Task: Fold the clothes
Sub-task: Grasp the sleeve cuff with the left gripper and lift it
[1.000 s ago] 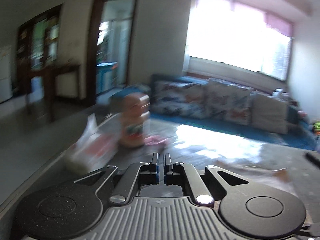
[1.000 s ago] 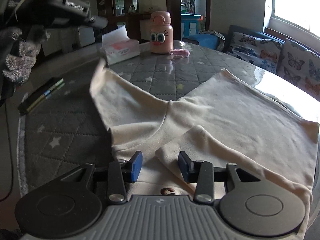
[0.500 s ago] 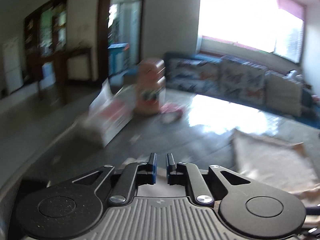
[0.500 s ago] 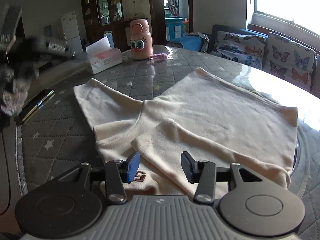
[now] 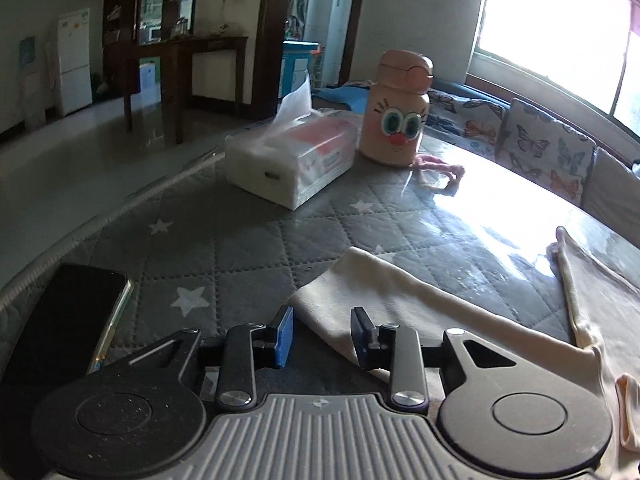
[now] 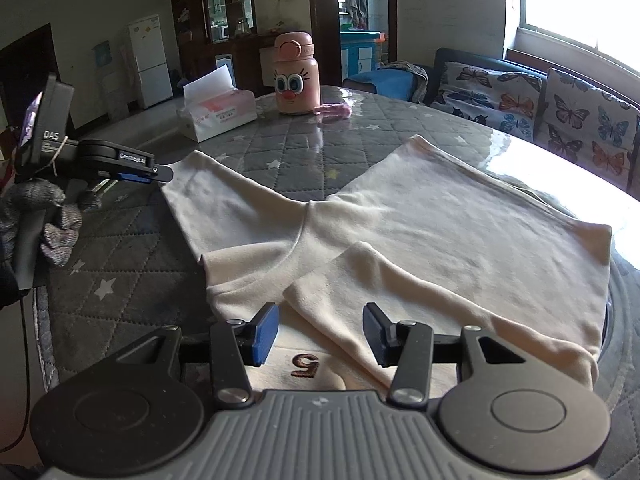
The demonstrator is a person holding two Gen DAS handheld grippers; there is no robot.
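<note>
- The right claw (image 6: 320, 332) is nearest, at 6 o'clock in its own view. Its jaws are partly open and hold nothing. The folded-in sleeve (image 6: 400, 300) of the cream shirt (image 6: 440, 216) lies between them, but the pads do not press on it.
- I think the right claw waits low over the collar end so it can grab that side for the next fold.
- The shirt lies flat on the gray quilted tabletop (image 6: 132, 280), from 6 o'clock up to 2 o'clock. One sleeve is already laid across the body.
- The other sleeve (image 5: 360, 292) sticks out toward 10 o'clock in the right view. It is not folded yet.
- The left claw (image 5: 320, 334) sits right at that sleeve's end. Its jaws have just been opening. The sleeve's edge is between them, but it is not squeezed, so the claw is released.
- I think it opened there to take the cuff and fold it in.
- A dark phone (image 5: 68, 320) lies at 8 o'clock in the left view.
- Far off, at 12 o'clock, stand a tissue pack (image 6: 218, 110) and a pink bottle with a funny face (image 6: 296, 76), out of the way.
</note>
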